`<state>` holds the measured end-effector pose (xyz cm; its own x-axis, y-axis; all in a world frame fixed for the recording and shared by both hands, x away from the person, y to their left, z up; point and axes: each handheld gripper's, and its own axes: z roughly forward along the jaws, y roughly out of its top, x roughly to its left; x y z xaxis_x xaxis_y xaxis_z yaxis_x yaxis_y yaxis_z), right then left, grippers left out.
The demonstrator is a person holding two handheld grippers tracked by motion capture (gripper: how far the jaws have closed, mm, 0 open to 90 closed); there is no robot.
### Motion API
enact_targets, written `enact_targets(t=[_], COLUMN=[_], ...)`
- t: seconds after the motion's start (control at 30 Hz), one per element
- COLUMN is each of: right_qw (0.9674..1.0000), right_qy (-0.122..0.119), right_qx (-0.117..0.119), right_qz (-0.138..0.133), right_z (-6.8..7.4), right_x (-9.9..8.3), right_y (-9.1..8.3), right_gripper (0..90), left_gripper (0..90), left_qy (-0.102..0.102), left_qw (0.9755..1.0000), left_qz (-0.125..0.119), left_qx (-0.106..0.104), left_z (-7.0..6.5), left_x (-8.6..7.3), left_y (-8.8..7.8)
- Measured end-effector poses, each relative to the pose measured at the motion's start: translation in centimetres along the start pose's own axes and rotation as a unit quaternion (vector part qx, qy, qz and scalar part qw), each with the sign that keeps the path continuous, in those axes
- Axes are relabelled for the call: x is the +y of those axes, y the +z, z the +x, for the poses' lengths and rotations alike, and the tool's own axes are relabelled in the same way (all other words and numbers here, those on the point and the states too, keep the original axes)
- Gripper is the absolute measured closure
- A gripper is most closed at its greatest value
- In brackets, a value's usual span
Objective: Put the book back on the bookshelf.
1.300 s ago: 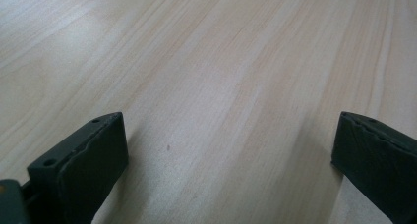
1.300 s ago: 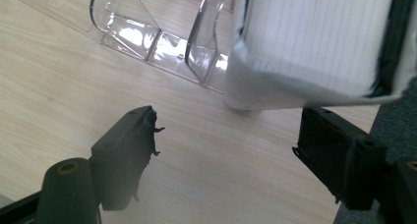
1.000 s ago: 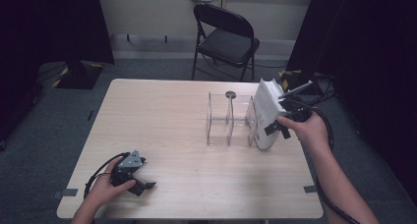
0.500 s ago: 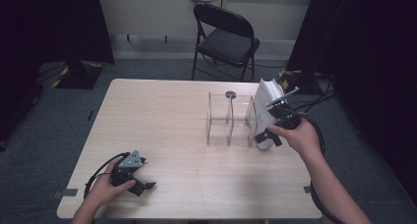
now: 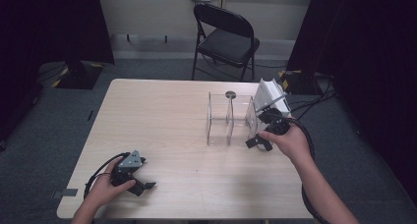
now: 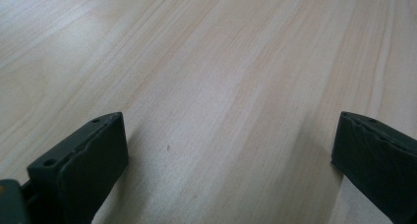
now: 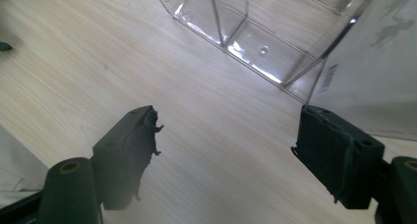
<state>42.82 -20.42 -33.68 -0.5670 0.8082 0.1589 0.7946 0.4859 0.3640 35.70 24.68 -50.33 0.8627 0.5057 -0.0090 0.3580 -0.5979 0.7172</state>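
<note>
Wood-grain table fronts a black folding chair; both tongs gape wide, empty.

A light wooden table bears a clear divided organizer.

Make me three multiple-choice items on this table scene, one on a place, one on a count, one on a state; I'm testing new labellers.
1. Where does the clear rack stand?
A. right half of the table
B. near left corner
C. on the chair

2. How many chairs stand behind the table?
A. three
B. one
C. two

3. How are the jaws of the right hand-held gripper?
A. shut on the white bag
B. shut on nothing
C. open, with bare table between

Answers:
1 A, the high view shows it right of centre.
2 B, a single black folding chair.
3 C, the right gripper view shows a wide gap over wood.
</note>
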Motion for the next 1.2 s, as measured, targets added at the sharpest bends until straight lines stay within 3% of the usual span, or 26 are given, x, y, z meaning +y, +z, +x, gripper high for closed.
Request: enact_targets(t=[0.23, 1.2], right_qw=[0.9999, 0.9985], right_qy=[-0.01, -0.043], right_qx=[-0.004, 0.034], right_qz=[0.002, 0.01], right_z=[0.4, 2.4], right_x=[-0.2, -1.7], right_y=[0.8, 5.6], right_gripper=[22.0, 22.0], left_gripper=[0.0, 0.0], left_qy=[0.0, -0.002], left_qw=[1.0, 1.0], left_qz=[0.0, 0.001], left_qx=[0.0, -0.001], left_z=[0.0, 0.0], left_x=[0.0, 0.0], left_y=[0.0, 0.0])
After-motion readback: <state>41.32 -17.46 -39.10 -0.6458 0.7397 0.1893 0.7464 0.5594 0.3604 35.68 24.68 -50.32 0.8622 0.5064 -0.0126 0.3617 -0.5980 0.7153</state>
